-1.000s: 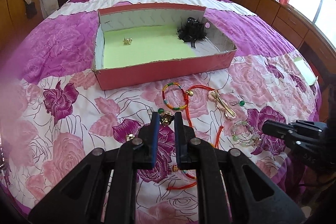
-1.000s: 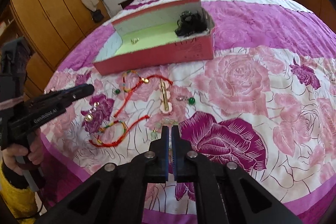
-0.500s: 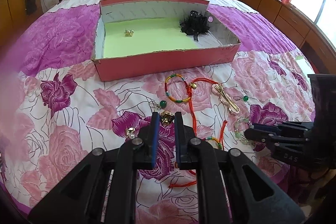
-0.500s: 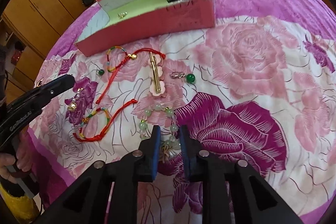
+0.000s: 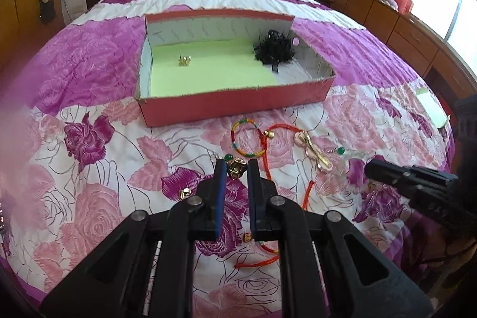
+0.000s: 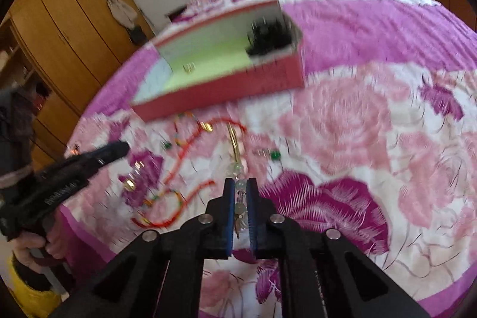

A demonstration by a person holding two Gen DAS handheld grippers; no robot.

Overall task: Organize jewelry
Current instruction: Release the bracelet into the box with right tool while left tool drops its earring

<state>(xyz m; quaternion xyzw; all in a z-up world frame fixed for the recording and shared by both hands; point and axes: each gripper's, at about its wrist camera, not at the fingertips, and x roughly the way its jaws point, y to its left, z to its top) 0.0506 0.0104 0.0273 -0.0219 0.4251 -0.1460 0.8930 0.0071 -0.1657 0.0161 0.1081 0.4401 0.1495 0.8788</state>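
Left claw (image 5: 233,169) is clenched on a small gold trinket (image 5: 237,168), pinched right at the tips, just above the rose-print bedspread (image 5: 98,222). Right claw (image 6: 241,187) has just been closing and now it's clamped on the pale green bead bracelet (image 6: 240,206), beads strung between the pads and a few poking out past the tips. That view is pretty blurry, so I can't make out finer detail on the bracelet.

The red box (image 5: 238,106) with the lime green liner sits further up the bed, open. Inside there's a little gold piece (image 5: 184,60) on the left and a black feathery hair accessory (image 5: 273,50) at the right end.

Loose on the bedspread between me and the box: a rainbow cord bracelet (image 5: 248,136), a red string with a gold bell (image 5: 269,136), a pink and gold hair clip (image 5: 314,152), a green bead charm (image 5: 340,151), and another small gold earring (image 5: 184,194) just left of my left claw.
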